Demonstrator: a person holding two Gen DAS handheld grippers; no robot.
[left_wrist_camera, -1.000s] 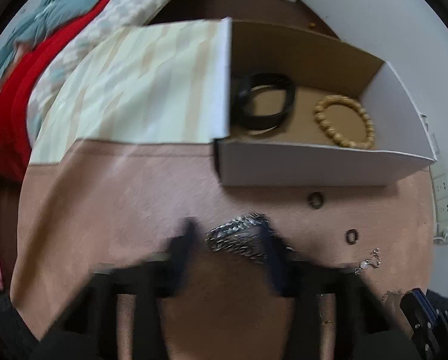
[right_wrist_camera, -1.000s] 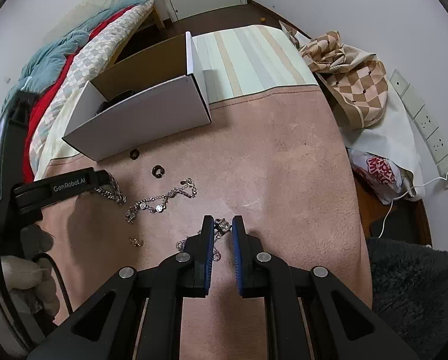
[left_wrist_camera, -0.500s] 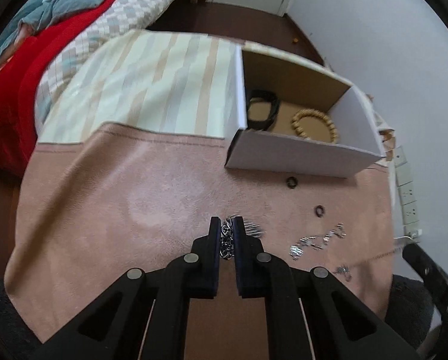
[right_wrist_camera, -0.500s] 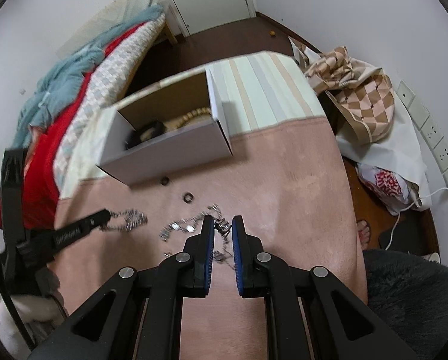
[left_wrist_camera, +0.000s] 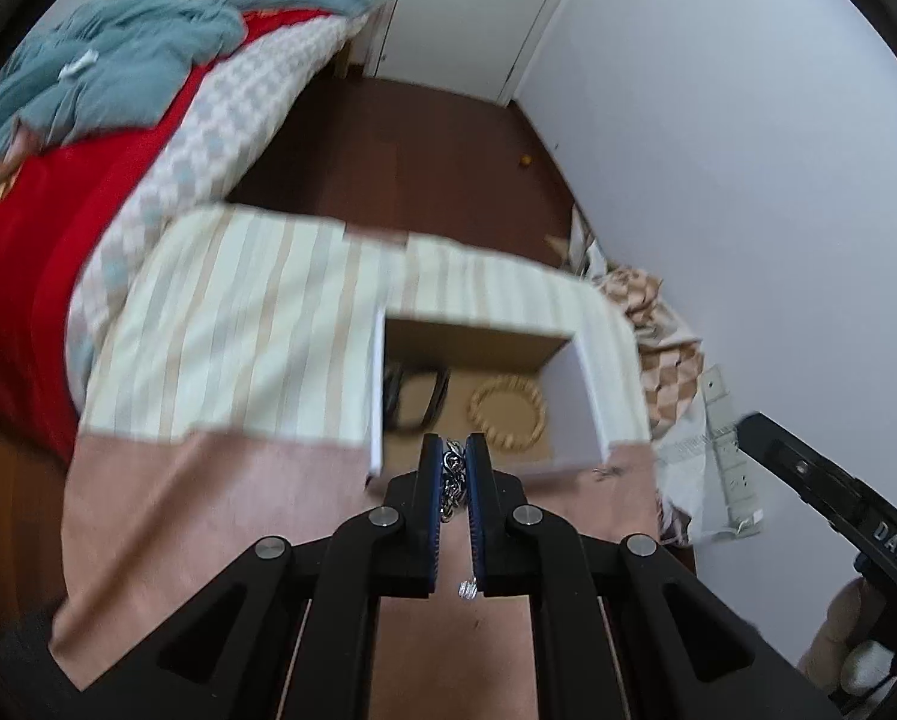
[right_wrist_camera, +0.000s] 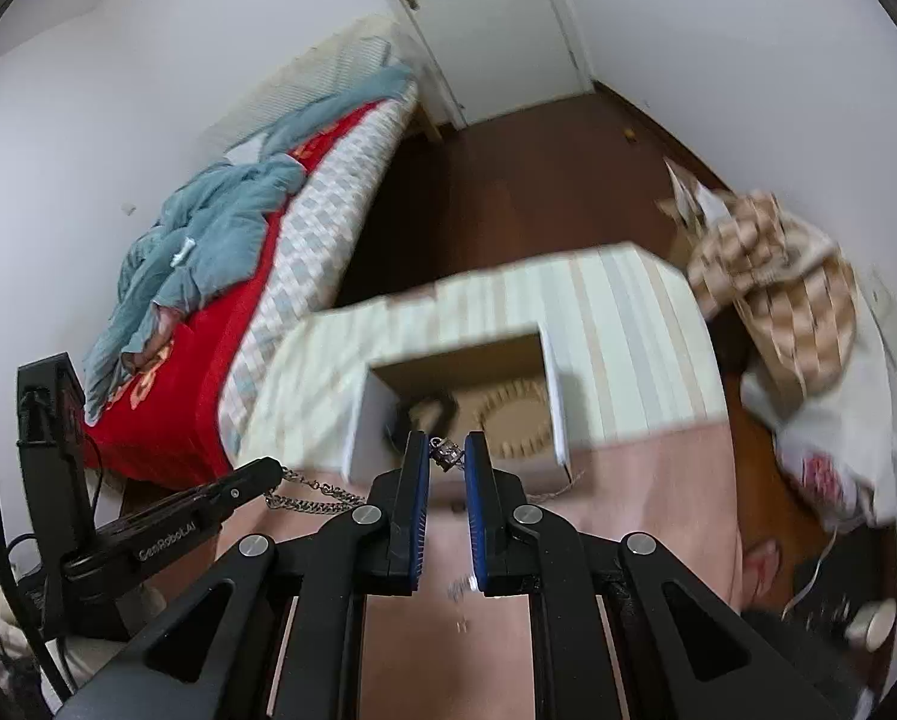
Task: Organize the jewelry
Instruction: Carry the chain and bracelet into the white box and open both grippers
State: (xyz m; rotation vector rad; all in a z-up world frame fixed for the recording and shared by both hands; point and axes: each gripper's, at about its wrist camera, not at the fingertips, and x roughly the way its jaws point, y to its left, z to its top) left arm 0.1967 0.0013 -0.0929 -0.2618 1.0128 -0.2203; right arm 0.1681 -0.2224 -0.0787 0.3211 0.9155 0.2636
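Both tools, left (left_wrist_camera: 454,450) and right (right_wrist_camera: 446,445), are black with blue pads, silver screws; lettering probably "GenRobot.AI".

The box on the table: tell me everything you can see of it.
The box is an open-topped cardboard carton, white outside and plain brown inside, with low straight walls. It stands upright on the table where the striped cloth meets the pink cloth. On its floor lie a black band to the left and a wooden bead bracelet to the right, apart from each other. Both grippers hover at its near wall; neither is seen touching it.
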